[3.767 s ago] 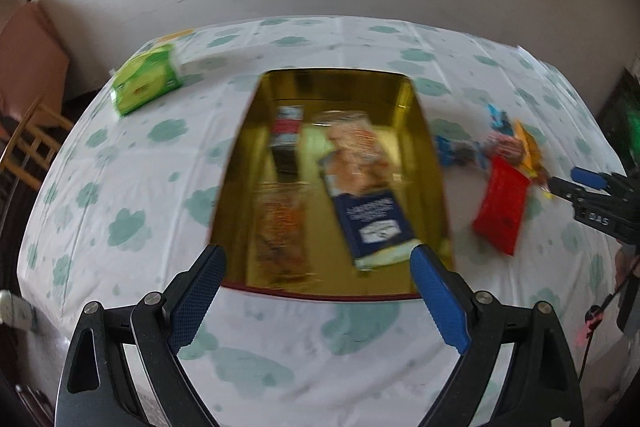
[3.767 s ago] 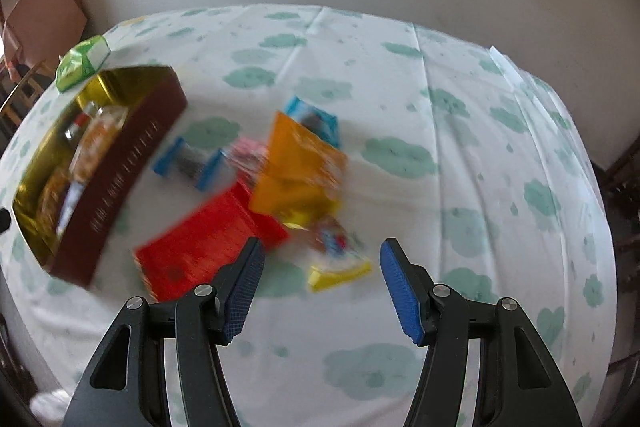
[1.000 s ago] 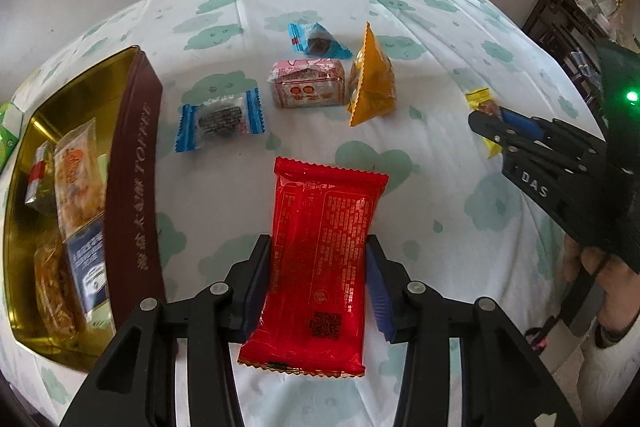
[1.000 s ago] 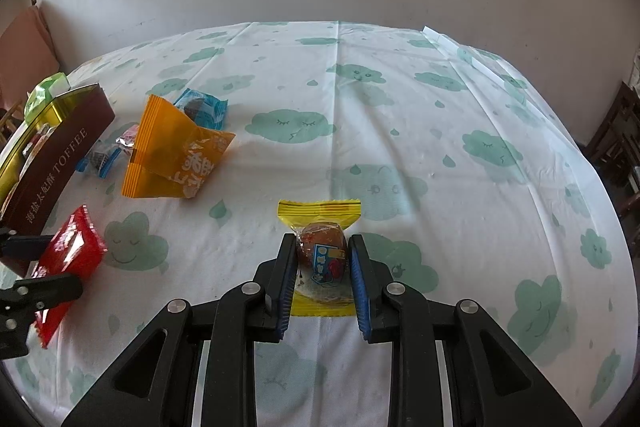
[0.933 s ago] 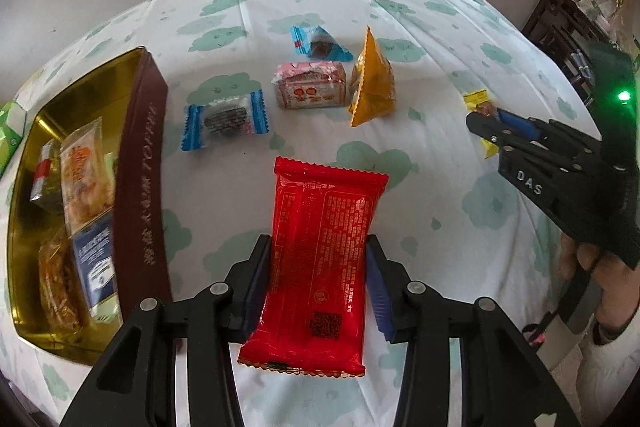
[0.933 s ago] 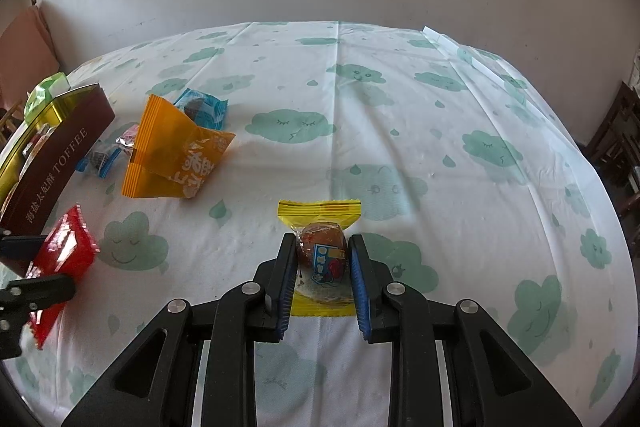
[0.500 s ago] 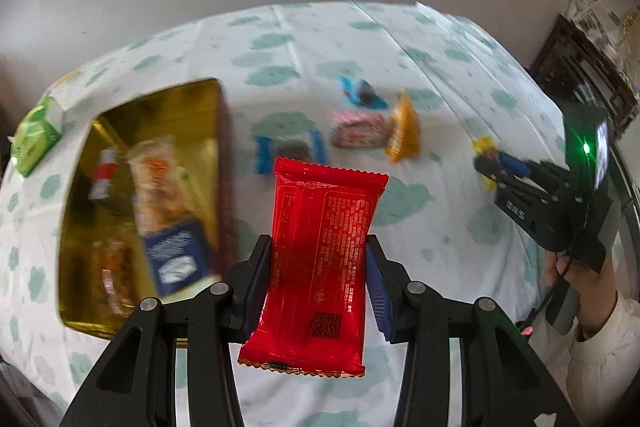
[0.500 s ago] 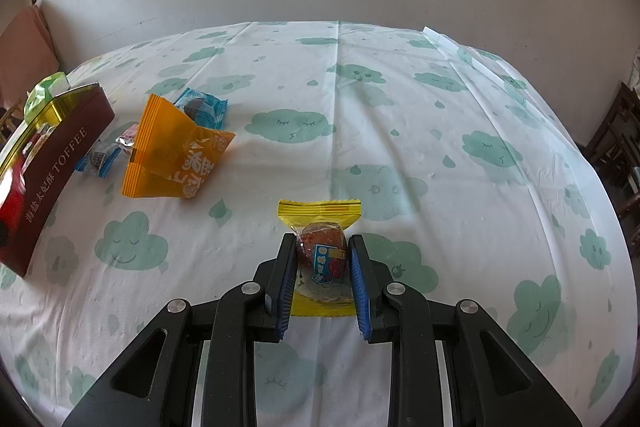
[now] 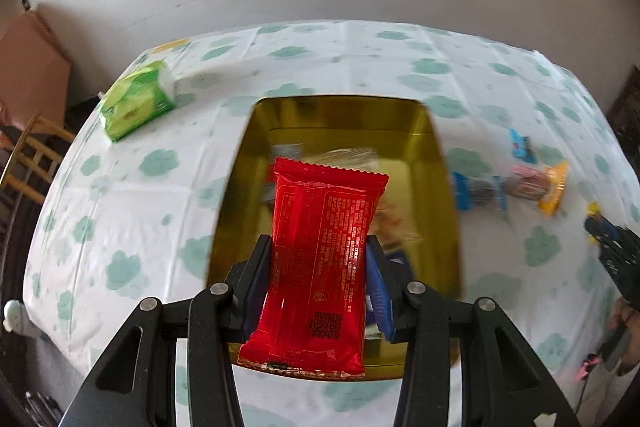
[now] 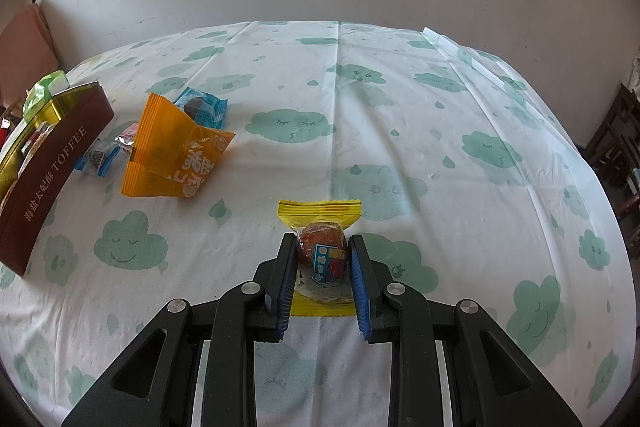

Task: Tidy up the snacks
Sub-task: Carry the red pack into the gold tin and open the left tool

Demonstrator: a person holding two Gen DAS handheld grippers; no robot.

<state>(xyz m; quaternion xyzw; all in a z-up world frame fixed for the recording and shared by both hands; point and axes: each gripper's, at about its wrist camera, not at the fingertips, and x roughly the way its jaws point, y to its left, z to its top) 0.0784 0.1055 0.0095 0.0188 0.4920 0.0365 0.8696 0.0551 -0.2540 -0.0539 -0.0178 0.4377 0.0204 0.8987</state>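
left gripper (image 9: pixel 318 275): fingers clenched on red packet (image 9: pixel 320 247), held upright at frame centre, in front of gold tin (image 9: pixel 344 115) on table (image 9: pixel 120 187). right gripper (image 10: pixel 322 281): fingers clenched on yellow snack (image 10: pixel 322 255), lying on table at lower centre. orange bag (image 10: pixel 172 151), blue packets (image 10: pixel 202 109) at left, beside tin. green pack (image 9: pixel 136 101) at upper left.

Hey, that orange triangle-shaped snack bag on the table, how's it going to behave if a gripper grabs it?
The orange snack bag looks puffed and stands up in a peak, so it is probably light and will likely crush or dent under the pads. Its glossy film may be slippery. Resting on a broad base on the tablecloth, it will probably slide rather than roll if pushed.
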